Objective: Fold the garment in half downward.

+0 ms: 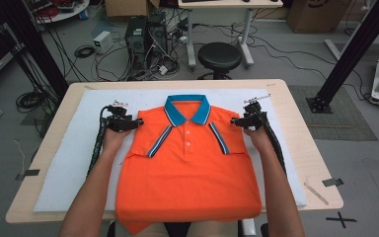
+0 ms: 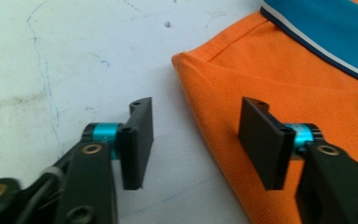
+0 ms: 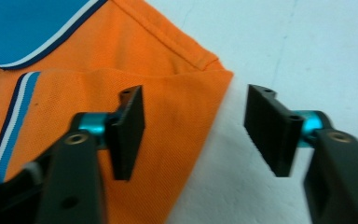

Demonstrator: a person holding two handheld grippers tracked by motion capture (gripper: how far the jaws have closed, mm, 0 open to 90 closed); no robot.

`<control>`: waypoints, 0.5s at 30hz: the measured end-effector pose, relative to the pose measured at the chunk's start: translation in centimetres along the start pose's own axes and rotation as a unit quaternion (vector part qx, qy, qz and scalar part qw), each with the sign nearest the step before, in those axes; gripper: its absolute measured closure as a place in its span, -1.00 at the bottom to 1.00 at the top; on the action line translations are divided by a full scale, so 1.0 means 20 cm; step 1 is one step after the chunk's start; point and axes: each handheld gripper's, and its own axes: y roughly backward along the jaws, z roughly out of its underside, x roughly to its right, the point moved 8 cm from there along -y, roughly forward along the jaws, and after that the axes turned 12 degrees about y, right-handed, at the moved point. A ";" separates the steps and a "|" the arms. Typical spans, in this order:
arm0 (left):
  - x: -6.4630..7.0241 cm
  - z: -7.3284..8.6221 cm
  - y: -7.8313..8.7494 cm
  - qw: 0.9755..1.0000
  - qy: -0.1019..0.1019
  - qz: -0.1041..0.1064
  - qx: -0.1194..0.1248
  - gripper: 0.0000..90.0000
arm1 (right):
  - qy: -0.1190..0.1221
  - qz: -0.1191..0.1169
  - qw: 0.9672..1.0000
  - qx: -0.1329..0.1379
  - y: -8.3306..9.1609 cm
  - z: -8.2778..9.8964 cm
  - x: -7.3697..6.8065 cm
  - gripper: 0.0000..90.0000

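Observation:
An orange polo shirt [image 1: 187, 168] with a blue collar [image 1: 187, 108] lies folded on a white mat [image 1: 69, 158], sleeves tucked in. My left gripper [image 1: 137, 122] is at the shirt's left shoulder edge and stands open. In the left gripper view the left gripper [image 2: 195, 140] straddles the folded orange edge [image 2: 205, 107], one jaw over the mat and one over the cloth. My right gripper [image 1: 234, 121] is open at the right shoulder. In the right gripper view the right gripper [image 3: 195, 133] straddles that shoulder's corner [image 3: 214, 79] the same way. Nothing is gripped.
The mat covers a light wooden table [image 1: 306, 148]. The shirt's hem [image 1: 133, 224] hangs over the near table edge. Beyond the table stand a black stool [image 1: 219, 57], computer towers [image 1: 145, 37] and floor cables. A black frame post [image 1: 355, 49] rises at right.

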 end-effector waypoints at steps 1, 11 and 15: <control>0.00 0.00 0.00 1.000 -0.005 -0.001 -0.001 0.10 | -0.001 -0.003 1.000 -0.005 -0.01 0.00 0.00 -0.03; 0.05 0.01 0.00 1.000 -0.007 0.013 0.002 0.94 | 0.005 -0.011 1.000 -0.010 -0.07 -0.02 -0.04 0.58; 0.03 0.00 0.01 1.000 0.011 0.008 0.006 0.96 | 0.023 -0.002 1.000 -0.012 -0.06 -0.03 -0.06 0.88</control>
